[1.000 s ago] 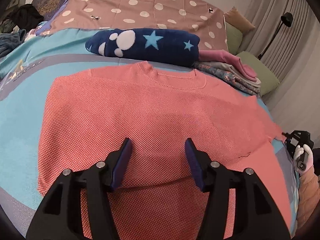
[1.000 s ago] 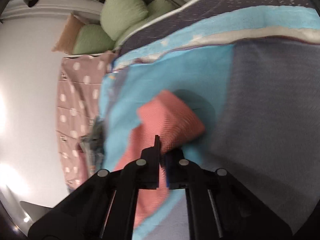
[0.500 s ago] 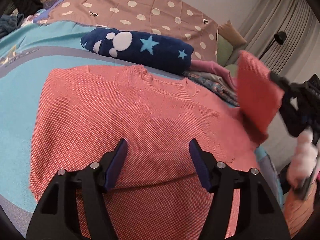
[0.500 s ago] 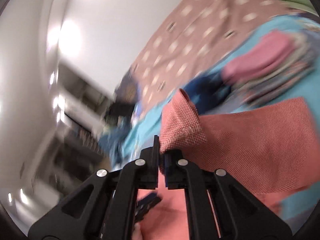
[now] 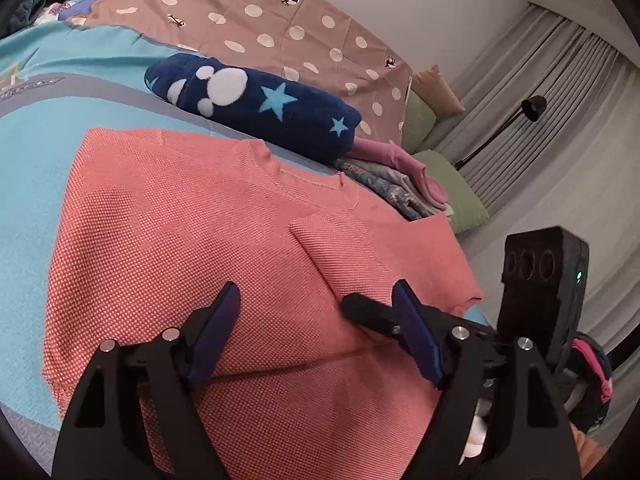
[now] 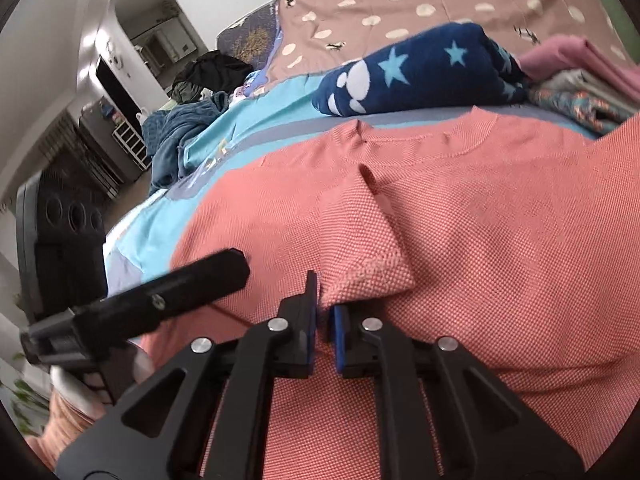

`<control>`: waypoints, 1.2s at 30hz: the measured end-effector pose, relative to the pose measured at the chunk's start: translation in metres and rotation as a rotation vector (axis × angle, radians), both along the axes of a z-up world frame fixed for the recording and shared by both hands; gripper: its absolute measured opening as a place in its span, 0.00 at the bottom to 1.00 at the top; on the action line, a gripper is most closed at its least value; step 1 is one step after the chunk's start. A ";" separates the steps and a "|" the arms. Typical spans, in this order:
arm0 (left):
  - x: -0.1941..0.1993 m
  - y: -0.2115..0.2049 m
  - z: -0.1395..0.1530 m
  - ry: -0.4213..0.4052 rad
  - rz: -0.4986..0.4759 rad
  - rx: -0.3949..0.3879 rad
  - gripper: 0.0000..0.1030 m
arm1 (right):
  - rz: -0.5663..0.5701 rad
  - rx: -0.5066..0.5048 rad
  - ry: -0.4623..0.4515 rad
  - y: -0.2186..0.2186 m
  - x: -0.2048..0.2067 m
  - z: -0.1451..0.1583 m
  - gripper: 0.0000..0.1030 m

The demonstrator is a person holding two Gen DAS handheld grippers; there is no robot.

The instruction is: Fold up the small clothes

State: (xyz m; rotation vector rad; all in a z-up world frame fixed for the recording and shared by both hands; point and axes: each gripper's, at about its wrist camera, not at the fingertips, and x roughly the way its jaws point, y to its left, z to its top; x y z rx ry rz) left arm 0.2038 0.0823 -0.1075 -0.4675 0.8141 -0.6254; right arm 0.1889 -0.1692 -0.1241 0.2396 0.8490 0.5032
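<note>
A coral knit sweater (image 5: 180, 240) lies face up on the turquoise bed cover (image 5: 32, 168), neckline toward the far side. Its right sleeve (image 5: 340, 248) is folded across the chest. My left gripper (image 5: 316, 292) hovers over the lower body of the sweater, its jaws opening with nothing between them. In the right wrist view, the sleeve (image 6: 372, 240) ends at my right gripper (image 6: 323, 300). Those jaws are opening by a narrow gap, with the cuff's edge at the fingertips. One right finger (image 5: 362, 311) shows beside my left gripper.
A rolled navy blanket with stars (image 5: 260, 108) lies just beyond the neckline, with a stack of folded clothes (image 5: 400, 184) to its right. A polka-dot cover (image 5: 280, 20), green pillows (image 5: 452, 184) and a floor lamp (image 5: 532, 104) stand behind. Dark clothes (image 6: 180, 132) are heaped far left.
The right gripper carried the sleeve from the bed's right side up and over onto the sweater's chest, and its jaws have parted slightly. The left jaws have spread wider.
</note>
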 end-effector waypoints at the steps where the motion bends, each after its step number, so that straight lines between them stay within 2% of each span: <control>1: 0.000 -0.001 0.000 0.001 -0.009 -0.011 0.76 | 0.004 -0.011 -0.016 0.004 -0.002 0.002 0.13; 2: 0.000 -0.002 0.000 0.000 -0.018 -0.012 0.76 | 0.010 -0.019 -0.032 0.004 -0.002 0.004 0.17; 4: -0.001 -0.005 0.000 0.000 -0.029 0.002 0.76 | 0.040 -0.034 -0.077 0.008 -0.011 0.012 0.35; 7: 0.000 -0.007 -0.001 0.009 -0.036 0.000 0.76 | 0.103 -0.063 -0.117 0.019 -0.015 0.016 0.47; 11: 0.008 -0.009 -0.002 0.042 -0.050 -0.053 0.76 | 0.172 -0.047 -0.077 0.024 -0.008 0.010 0.45; 15: 0.014 -0.022 -0.003 0.058 -0.048 0.026 0.75 | 0.168 -0.006 -0.066 0.018 -0.007 0.009 0.45; 17: 0.017 -0.029 -0.003 0.065 -0.038 0.068 0.61 | 0.166 -0.001 -0.061 0.017 -0.007 0.009 0.45; 19: 0.025 -0.032 -0.007 0.106 -0.049 0.071 0.17 | 0.161 0.003 -0.070 0.016 -0.010 0.011 0.45; 20: 0.029 -0.032 -0.011 0.134 -0.050 0.066 0.05 | 0.158 0.004 -0.074 0.015 -0.010 0.011 0.45; 22: 0.034 -0.032 -0.011 0.154 -0.028 0.067 0.03 | 0.143 -0.002 -0.081 0.012 -0.014 0.014 0.45; 24: 0.033 -0.034 -0.001 0.123 -0.020 0.087 0.03 | 0.122 -0.027 -0.093 0.003 -0.023 0.021 0.45; 27: 0.025 -0.034 0.040 0.015 -0.035 0.122 0.03 | 0.078 -0.186 -0.171 -0.015 -0.036 0.041 0.46; 29: 0.020 -0.030 0.066 -0.046 -0.029 0.149 0.03 | 0.015 -0.271 -0.223 -0.034 -0.042 0.054 0.55; 31: 0.014 -0.020 0.092 -0.106 -0.012 0.203 0.03 | -0.110 -0.367 -0.263 -0.063 -0.049 0.064 0.67; 33: 0.007 -0.007 0.106 -0.146 0.007 0.255 0.03 | -0.197 -0.399 -0.247 -0.094 -0.053 0.061 0.69; 36: 0.010 0.016 0.103 -0.146 0.061 0.318 0.03 | -0.282 -0.374 -0.125 -0.138 -0.052 0.035 0.69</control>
